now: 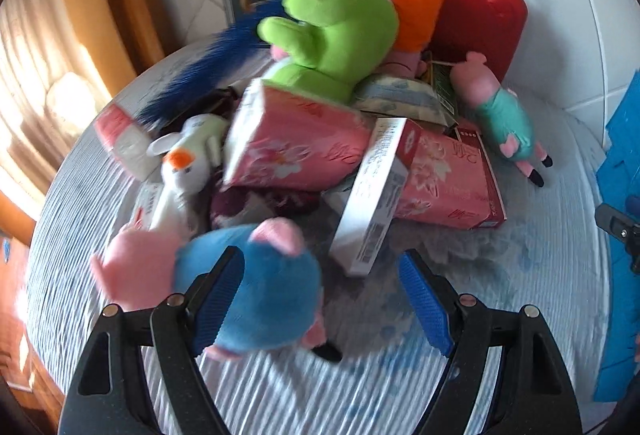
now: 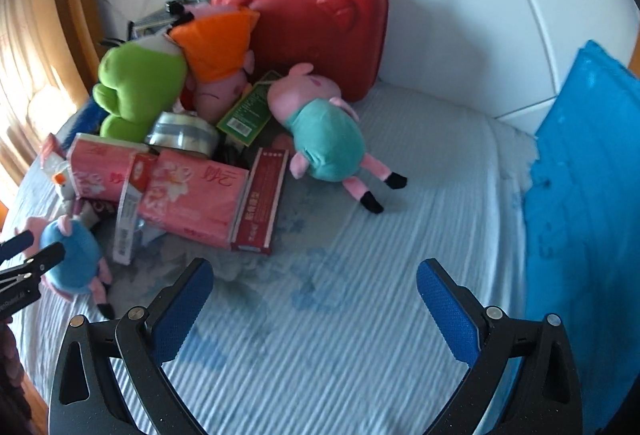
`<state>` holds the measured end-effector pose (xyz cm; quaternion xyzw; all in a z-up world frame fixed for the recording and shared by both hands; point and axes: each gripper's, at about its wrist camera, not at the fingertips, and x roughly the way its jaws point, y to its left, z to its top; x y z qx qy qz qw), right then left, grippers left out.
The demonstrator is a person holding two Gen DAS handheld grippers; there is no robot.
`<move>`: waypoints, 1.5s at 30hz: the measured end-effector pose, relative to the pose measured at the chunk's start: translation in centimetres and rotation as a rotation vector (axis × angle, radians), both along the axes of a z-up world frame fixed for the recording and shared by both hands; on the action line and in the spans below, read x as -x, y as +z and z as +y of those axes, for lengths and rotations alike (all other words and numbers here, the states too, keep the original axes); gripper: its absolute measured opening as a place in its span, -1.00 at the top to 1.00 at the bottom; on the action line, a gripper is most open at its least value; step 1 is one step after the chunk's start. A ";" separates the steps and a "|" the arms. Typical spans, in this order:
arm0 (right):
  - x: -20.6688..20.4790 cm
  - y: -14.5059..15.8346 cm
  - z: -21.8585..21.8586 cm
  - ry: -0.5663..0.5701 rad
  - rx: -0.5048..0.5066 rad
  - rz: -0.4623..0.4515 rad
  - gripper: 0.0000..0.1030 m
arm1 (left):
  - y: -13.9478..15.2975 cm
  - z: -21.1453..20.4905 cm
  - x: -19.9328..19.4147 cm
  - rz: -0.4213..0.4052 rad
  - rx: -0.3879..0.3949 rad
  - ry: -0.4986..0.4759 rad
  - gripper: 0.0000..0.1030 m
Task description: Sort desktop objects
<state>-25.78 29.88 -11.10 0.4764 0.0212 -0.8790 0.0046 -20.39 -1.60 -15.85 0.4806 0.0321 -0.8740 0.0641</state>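
A heap of toys and boxes lies on a striped blue cloth. A pink pig plush in a blue shirt [image 1: 256, 287] lies at the front left; it also shows in the right wrist view [image 2: 74, 259]. My left gripper [image 1: 322, 299] is open, its left finger over this plush, not closed on it. A pig plush in a teal dress [image 2: 324, 131] lies at the heap's right. My right gripper [image 2: 314, 315] is open and empty above bare cloth. Pink tissue packs [image 2: 196, 195], a green plush [image 1: 340, 23] and a white box [image 1: 372, 195] are in the heap.
A red carry case [image 2: 320, 23] stands at the back against a white padded wall. A blue foam sheet [image 2: 588, 195] stands at the right. A dark red box [image 2: 262, 203] and a green box [image 2: 246, 115] lie in the heap. A wooden frame runs along the left.
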 end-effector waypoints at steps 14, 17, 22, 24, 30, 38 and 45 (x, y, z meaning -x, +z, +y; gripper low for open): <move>8.0 -9.4 -2.1 0.092 0.069 -0.174 -0.54 | -6.6 1.9 8.4 -0.085 0.114 -0.045 -0.27; 8.4 -10.3 -3.3 0.128 0.078 -0.191 -0.55 | -6.9 1.2 8.7 -0.080 0.099 -0.044 -0.25; 9.3 -12.2 -4.2 0.122 0.051 -0.220 -0.33 | -7.3 1.6 8.8 -0.076 0.108 -0.060 -0.13; 9.3 -12.3 -4.1 0.108 0.050 -0.224 0.11 | -7.1 1.8 8.6 -0.076 0.095 -0.065 0.02; 5.7 -11.9 -2.5 0.093 0.054 -0.251 0.14 | -6.8 3.2 7.1 -0.102 0.054 -0.085 0.54; -2.1 -12.3 0.8 0.053 0.062 -0.353 0.13 | -6.9 4.8 2.3 -0.192 -0.043 -0.112 0.56; -1.3 -10.5 1.7 0.037 0.061 -0.288 -0.36 | -7.9 5.1 0.9 -0.253 -0.046 -0.104 0.56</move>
